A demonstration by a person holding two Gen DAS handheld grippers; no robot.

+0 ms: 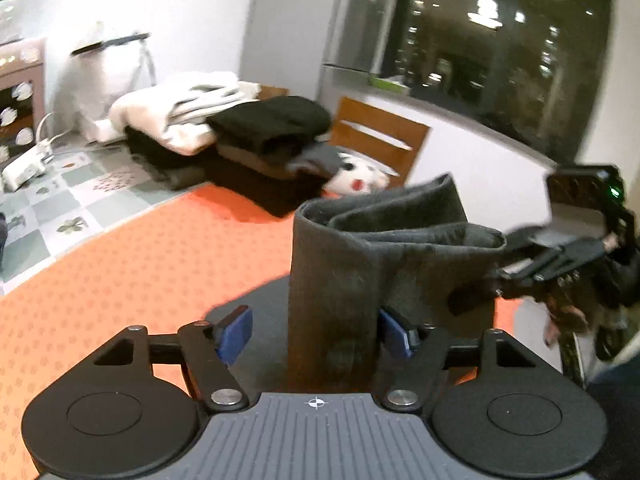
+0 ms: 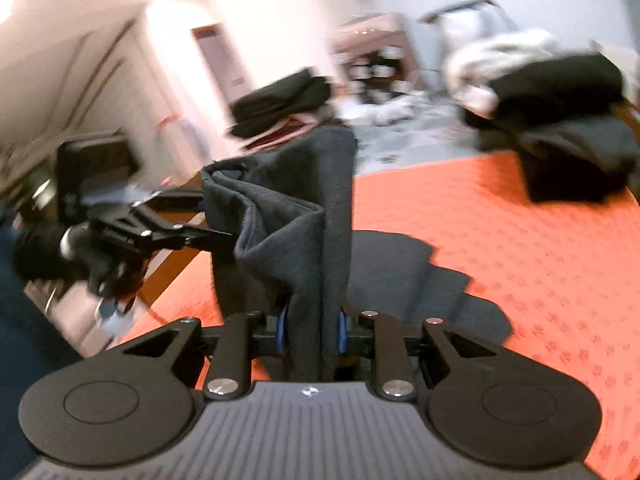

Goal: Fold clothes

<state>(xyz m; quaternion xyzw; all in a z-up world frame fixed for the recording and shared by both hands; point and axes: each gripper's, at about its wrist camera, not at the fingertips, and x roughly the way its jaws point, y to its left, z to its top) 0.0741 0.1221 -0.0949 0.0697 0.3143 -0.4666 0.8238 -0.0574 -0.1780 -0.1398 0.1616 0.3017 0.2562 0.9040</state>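
Note:
A dark grey folded garment (image 1: 360, 248) hangs above the orange tablecloth (image 1: 120, 280), held up as a loose bundle. In the left wrist view my left gripper (image 1: 316, 334) stands open around its lower part; the left blue pad (image 1: 236, 336) is clear of the cloth, while the right pad is at its edge. In the right wrist view my right gripper (image 2: 312, 332) is shut on the same garment (image 2: 288, 220), both blue pads pressing the fabric. Each gripper shows in the other's view: the right gripper (image 1: 496, 276) at the garment's right side, the left gripper (image 2: 226, 236) at its left.
A pile of folded black, brown and white clothes (image 1: 240, 136) sits at the table's far edge, also seen as a pile (image 2: 560, 120) at the right. Behind it stand a wooden chair (image 1: 380, 132) and a plush toy (image 1: 360, 180). Another dark heap (image 2: 280, 100) lies beyond the table.

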